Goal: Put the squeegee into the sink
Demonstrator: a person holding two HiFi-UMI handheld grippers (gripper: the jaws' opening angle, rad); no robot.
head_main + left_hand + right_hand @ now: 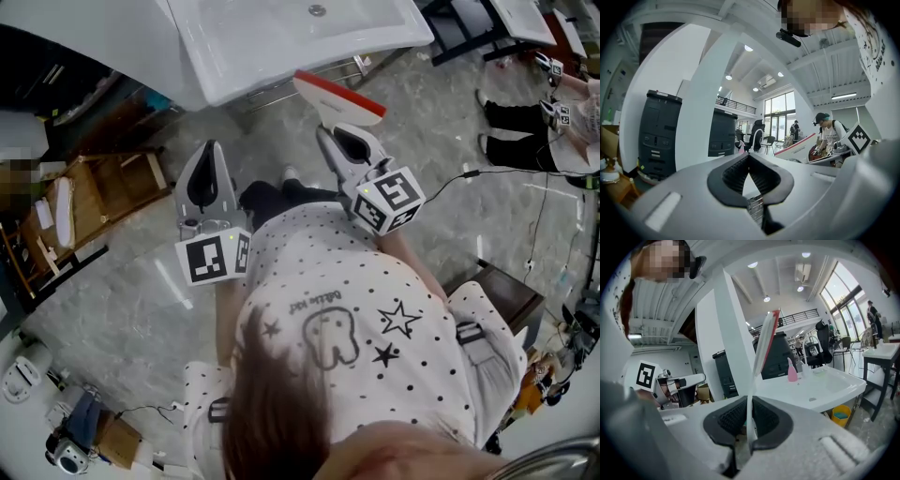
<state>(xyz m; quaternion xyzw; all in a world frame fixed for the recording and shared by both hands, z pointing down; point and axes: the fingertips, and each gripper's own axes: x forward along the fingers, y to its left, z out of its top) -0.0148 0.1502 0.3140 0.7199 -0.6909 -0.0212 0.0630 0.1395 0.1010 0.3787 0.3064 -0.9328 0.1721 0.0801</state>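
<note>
Your right tongs point(749, 427) pinching squeegee point(337, 97) handle, blade just outside sink point(253, 47) rim; left tongs point(750, 159) pressed together, empty; pink bottle point(792, 371) on sink ledge.

Seen from above, a person point(375, 319) in a dotted white shirt holds the right gripper point(330, 131) clamped on a red-edged squeegee point(337, 97), just short of the sink point(281, 75) ahead, with the left gripper point(208, 150) alongside, holding nothing.
</note>
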